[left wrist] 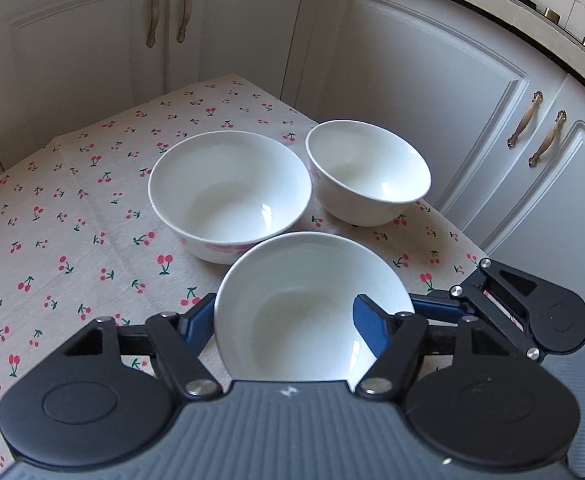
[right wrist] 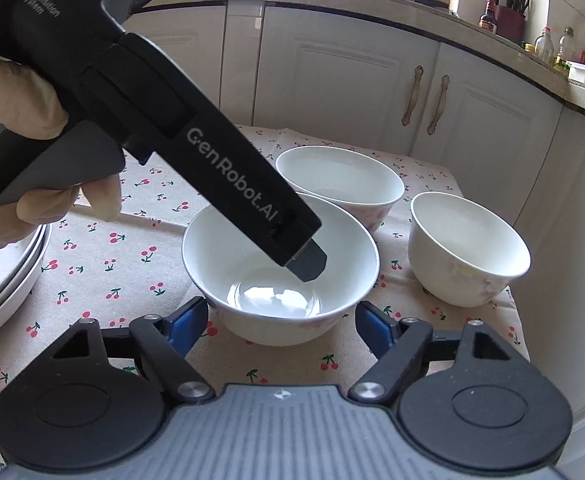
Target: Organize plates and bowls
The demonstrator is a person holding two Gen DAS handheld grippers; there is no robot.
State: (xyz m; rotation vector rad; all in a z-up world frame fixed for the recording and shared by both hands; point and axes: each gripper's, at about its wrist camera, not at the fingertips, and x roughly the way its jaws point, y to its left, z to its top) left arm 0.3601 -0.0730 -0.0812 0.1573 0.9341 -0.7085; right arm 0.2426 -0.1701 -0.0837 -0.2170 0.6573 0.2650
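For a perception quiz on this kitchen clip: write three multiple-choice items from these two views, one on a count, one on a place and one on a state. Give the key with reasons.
1. How many white bowls stand on the cherry-print tablecloth?
A. two
B. three
C. five

2. Where is the left claw's finger that shows in the right wrist view?
A. inside the nearest bowl
B. flat on the tablecloth
C. hooked on a cupboard handle

3. How does the right claw stand?
A. shut on a plate
B. open, astride the nearest bowl
C. shut on nothing

Key:
1 B: the nearest bowl plus two behind it.
2 A: its dark tip dips below that bowl's rim.
3 B: both blue pads flank the bowl with cloth showing between pad and wall.
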